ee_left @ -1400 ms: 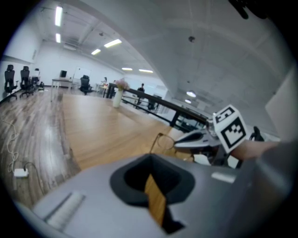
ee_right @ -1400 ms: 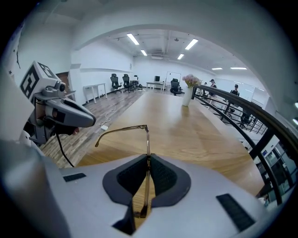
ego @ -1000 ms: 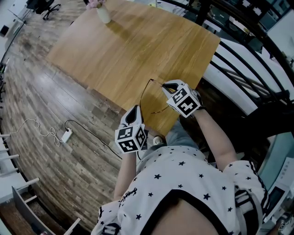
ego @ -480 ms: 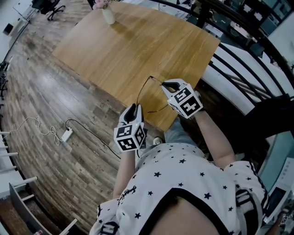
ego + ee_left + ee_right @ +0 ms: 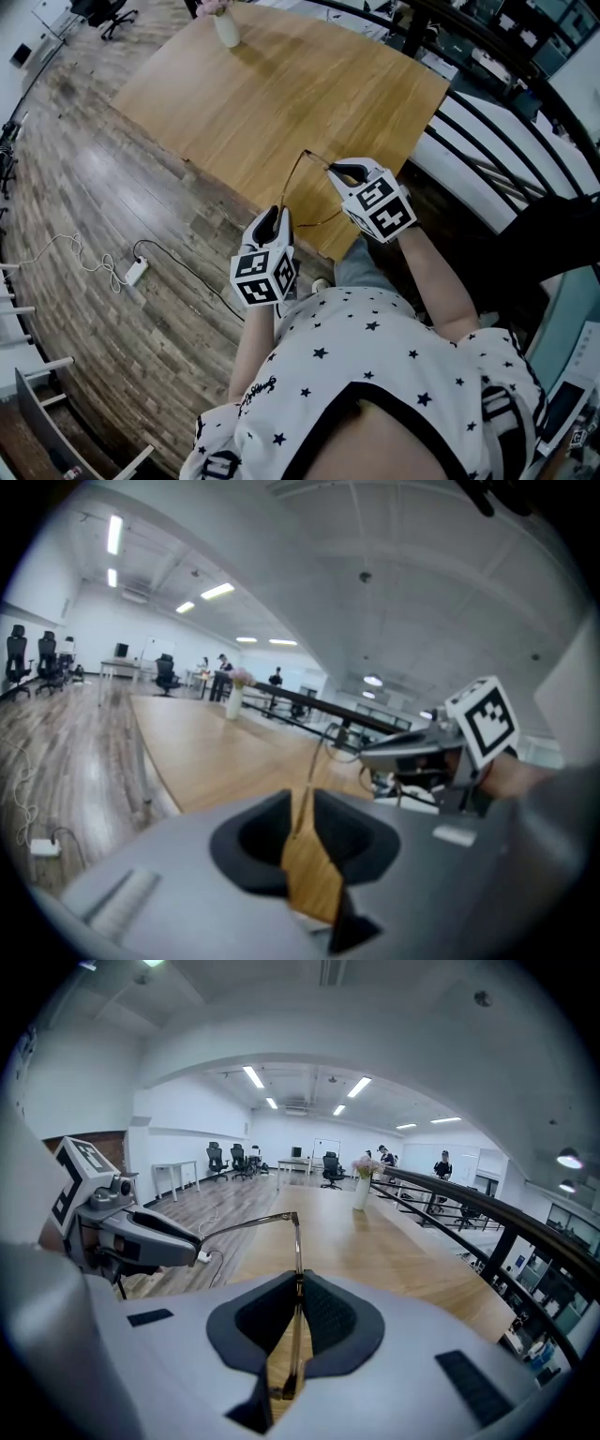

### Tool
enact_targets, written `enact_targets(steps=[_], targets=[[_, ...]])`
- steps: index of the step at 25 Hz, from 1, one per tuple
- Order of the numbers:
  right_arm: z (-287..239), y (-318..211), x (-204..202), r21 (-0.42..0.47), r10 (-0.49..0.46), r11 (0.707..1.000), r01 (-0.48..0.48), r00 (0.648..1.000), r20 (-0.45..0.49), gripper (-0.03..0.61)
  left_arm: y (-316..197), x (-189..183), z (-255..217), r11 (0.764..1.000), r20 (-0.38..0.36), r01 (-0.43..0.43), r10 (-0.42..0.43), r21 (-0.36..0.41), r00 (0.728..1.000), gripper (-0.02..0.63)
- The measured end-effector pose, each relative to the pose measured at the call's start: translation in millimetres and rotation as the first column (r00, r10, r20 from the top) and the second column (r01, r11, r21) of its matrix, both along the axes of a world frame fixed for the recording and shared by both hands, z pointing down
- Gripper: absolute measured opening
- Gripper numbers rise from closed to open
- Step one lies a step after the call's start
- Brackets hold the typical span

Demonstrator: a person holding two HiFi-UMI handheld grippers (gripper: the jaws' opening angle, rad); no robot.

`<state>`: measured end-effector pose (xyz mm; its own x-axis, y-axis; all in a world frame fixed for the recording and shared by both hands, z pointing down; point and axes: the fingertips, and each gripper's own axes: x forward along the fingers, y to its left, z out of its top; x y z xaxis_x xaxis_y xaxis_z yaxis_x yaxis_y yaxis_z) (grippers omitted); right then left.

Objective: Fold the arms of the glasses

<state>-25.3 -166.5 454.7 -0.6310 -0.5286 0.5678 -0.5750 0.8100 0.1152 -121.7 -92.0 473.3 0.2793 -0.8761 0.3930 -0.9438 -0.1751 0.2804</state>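
Note:
Thin wire-framed glasses (image 5: 292, 180) hang in the air over the near edge of the wooden table (image 5: 281, 84). My right gripper (image 5: 339, 171) is shut on them, and their frame runs straight between its pads (image 5: 296, 1241). One arm (image 5: 239, 1228) sticks out sideways toward my left gripper (image 5: 141, 1232). My left gripper (image 5: 274, 217) has just been opening its jaws. The thin arm (image 5: 309, 785) lies in the gap between them, and bare wood shows beside it. The right gripper (image 5: 412, 757) is at the right of the left gripper view.
A pale vase with flowers (image 5: 225, 28) stands at the table's far end. A dark metal railing (image 5: 506, 122) runs along the right side. A white cable and power strip (image 5: 136, 272) lie on the plank floor to the left. Office chairs stand far off.
Both grippers have lifted a little with the glasses. The glasses stay in the right gripper, and their free arm still points toward the left gripper.

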Motion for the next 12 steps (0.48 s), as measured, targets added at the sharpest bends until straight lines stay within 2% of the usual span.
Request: enact_targets(steps=[12], targets=[[-4.6, 1.1, -3.1, 0.012, 0.002, 1.0, -0.002, 1.0, 0.012, 0.031, 1.3, 7.4, -4.8, 1.0, 0.01, -0.025, 0.025, 0.005, 1.0, 0.035]])
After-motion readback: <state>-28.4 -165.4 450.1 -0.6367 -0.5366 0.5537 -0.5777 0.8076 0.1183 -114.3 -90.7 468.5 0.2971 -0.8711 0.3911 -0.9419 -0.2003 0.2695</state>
